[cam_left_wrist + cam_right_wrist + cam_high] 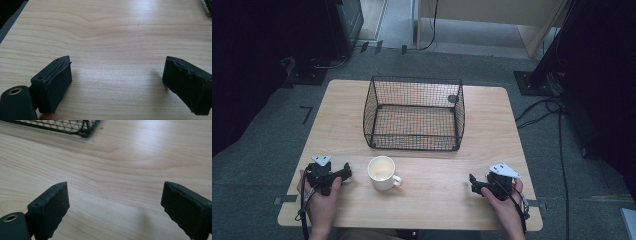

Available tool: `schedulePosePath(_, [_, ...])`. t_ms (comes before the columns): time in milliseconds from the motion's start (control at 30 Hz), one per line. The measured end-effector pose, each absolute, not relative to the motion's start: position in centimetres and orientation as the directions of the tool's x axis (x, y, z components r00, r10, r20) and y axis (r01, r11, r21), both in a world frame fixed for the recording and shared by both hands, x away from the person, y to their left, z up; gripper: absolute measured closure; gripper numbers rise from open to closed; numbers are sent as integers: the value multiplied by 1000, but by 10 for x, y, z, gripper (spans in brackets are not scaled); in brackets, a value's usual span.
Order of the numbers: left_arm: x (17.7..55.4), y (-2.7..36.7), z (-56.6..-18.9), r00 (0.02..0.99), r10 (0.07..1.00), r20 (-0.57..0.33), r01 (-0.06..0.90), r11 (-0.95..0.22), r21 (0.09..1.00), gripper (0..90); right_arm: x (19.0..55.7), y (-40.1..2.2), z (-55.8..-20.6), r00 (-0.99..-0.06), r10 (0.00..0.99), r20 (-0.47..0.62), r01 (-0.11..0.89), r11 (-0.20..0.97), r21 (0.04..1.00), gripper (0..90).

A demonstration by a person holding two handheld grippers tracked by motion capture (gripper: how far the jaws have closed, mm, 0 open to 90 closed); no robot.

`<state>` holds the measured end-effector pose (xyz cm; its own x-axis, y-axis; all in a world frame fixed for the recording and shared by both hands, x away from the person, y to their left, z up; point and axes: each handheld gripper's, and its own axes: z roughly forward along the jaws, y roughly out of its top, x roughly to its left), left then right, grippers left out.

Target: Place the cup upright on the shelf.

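High view: even, soft overhead light; worktop (432, 195) well lit, room corners fall to near black, picture slightly soft. Both gripper views: pale glare sheen across the wood grain — faint shadows beside the black jaws. Basket (75, 127) at top edge blurred.

I am seeing the wire basket (414, 114) sitting on the tabletop (482, 185) toward its far edge, about midway between the left and right edges. The mug (382, 172) is standing just in front of the basket, nearer the near edge, apart from it. My left claw (343, 173) is resting by the near left corner, just left of the mug, and my right claw (474, 184) is lying by the near right corner, well apart from the mug.
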<state>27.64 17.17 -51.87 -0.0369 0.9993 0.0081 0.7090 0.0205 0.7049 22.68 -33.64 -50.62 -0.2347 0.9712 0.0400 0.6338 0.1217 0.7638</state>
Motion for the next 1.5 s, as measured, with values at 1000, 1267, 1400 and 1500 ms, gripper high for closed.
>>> schedulePosePath(1000, [276, 171, -519, -28, 1000, 9, 710, 14, 704, 91, 238, -244, -491, -451, 891, 51, 568, 242, 787, 86])
schedulePosePath(1267, [277, 171, -519, -27, 1000, 9, 710, 13, 704, 91, 236, -221, -491, -504, 862, 54, 546, 269, 794, 107])
schedulePosePath(1400, [277, 171, -519, -26, 1000, 9, 710, 12, 704, 91, 234, -210, -492, -534, 843, 60, 539, 285, 793, 115])
schedulePosePath(1500, [277, 171, -519, -25, 1000, 9, 710, 11, 704, 91, 233, -201, -493, -552, 831, 68, 537, 291, 792, 121])
